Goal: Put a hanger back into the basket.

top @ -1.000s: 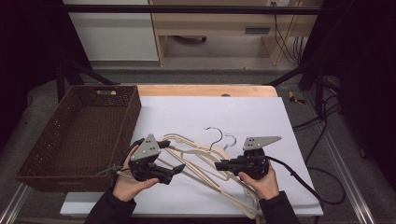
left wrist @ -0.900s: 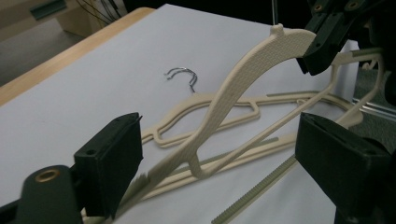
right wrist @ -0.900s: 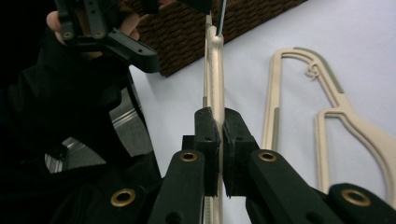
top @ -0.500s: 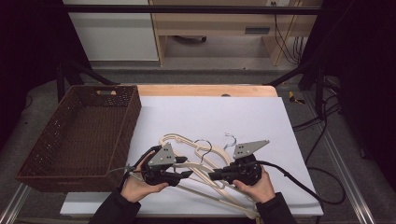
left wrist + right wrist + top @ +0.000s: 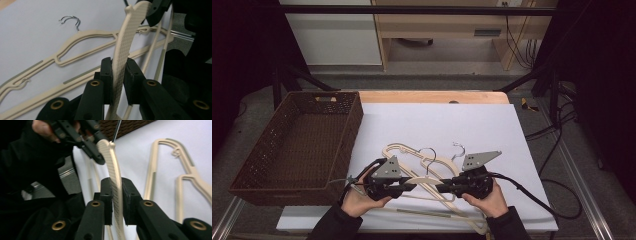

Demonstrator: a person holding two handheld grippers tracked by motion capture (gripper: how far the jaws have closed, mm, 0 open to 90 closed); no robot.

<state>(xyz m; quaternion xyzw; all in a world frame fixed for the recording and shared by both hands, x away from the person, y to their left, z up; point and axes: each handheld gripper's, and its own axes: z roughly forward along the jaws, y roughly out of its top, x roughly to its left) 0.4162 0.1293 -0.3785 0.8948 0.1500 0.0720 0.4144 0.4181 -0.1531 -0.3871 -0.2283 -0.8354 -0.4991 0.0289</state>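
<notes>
Both grippers hold one cream hanger [image 5: 426, 181] near the front edge of the table, lifted above the other hangers. My left gripper [image 5: 406, 188] is shut on one arm of it, whose textured strip [image 5: 127, 37] runs up between the jaws. My right gripper [image 5: 443, 189] is shut on the other arm [image 5: 111, 157], facing the left one. The left gripper view has my left gripper [image 5: 117, 68] clamped on the strip. In the right gripper view my right gripper [image 5: 115, 188] is clamped too. The two grippers are close together, tips nearly meeting.
More cream hangers [image 5: 412, 152] with metal hooks [image 5: 458, 147] lie on the white sheet [image 5: 437, 120] behind the grippers, and one reaches the front right [image 5: 477, 225]. A brown wicker basket [image 5: 247, 185] stands at the left. Cables [image 5: 532, 195] trail off to the right.
Both grippers have drawn closer together and nearer the front edge. The hanger they hold has come up off the pile.
</notes>
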